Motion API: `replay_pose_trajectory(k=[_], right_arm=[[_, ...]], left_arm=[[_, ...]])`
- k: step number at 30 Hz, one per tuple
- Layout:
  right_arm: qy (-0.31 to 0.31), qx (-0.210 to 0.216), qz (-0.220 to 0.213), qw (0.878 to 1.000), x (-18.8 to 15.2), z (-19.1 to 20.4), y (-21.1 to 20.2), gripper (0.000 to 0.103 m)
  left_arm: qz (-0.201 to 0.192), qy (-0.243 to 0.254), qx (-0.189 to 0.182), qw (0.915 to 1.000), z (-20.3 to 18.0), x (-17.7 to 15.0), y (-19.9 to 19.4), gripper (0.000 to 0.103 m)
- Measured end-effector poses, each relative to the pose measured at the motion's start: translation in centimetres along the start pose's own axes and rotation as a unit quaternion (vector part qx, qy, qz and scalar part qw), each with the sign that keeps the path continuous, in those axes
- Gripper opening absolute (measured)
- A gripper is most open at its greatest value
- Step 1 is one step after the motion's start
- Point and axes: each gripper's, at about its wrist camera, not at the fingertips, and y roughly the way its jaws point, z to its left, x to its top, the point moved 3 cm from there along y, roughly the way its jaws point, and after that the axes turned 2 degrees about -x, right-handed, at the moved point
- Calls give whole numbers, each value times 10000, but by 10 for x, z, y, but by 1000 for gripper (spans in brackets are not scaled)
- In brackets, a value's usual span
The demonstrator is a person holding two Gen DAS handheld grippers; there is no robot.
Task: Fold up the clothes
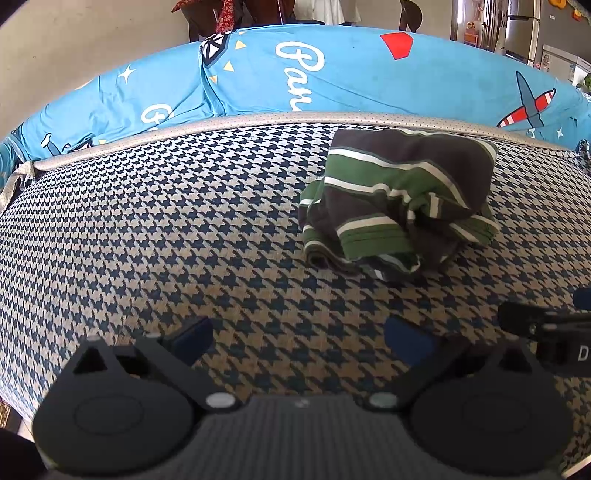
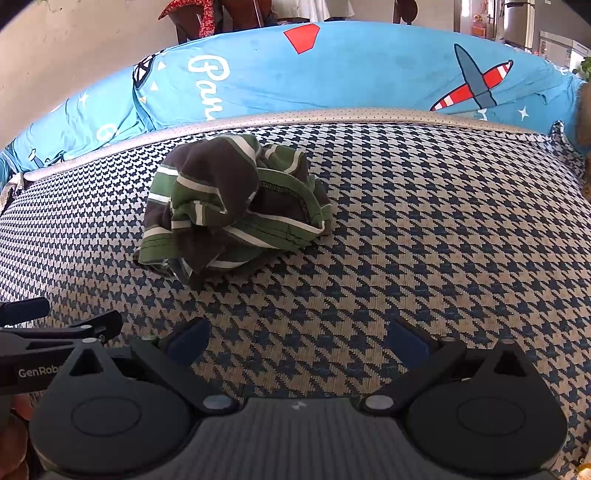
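A crumpled garment (image 1: 399, 199) with green, dark brown and white stripes lies bunched on the houndstooth cushion (image 1: 184, 229). In the left wrist view it sits ahead and to the right; in the right wrist view the garment (image 2: 232, 206) sits ahead and to the left. My left gripper (image 1: 299, 341) is open above the cushion, well short of the cloth, with nothing between its blue-padded fingers. My right gripper (image 2: 297, 339) is open too and holds nothing. Each gripper shows at the edge of the other's view: the right one (image 1: 550, 332) and the left one (image 2: 55, 328).
A blue cushion (image 1: 332, 74) printed with aeroplanes and white lettering runs along the back of the seat, behind a silver piped edge (image 1: 258, 120). Chairs and a red cloth (image 2: 192, 14) stand behind it. A fridge (image 1: 521, 26) is at the far right.
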Motion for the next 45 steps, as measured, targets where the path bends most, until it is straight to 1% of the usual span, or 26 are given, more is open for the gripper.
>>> replay_pose_trajectory(k=[30,45], right_arm=[[-11,-171,-20,9999,1,-1,-1,103],[-35,-394,-11,9992,1,-4,1,103]], left_arm=[[-19,148,-65,9999,0,-2,0,103],[-33,167,-43,9998,0,-2,2,103]])
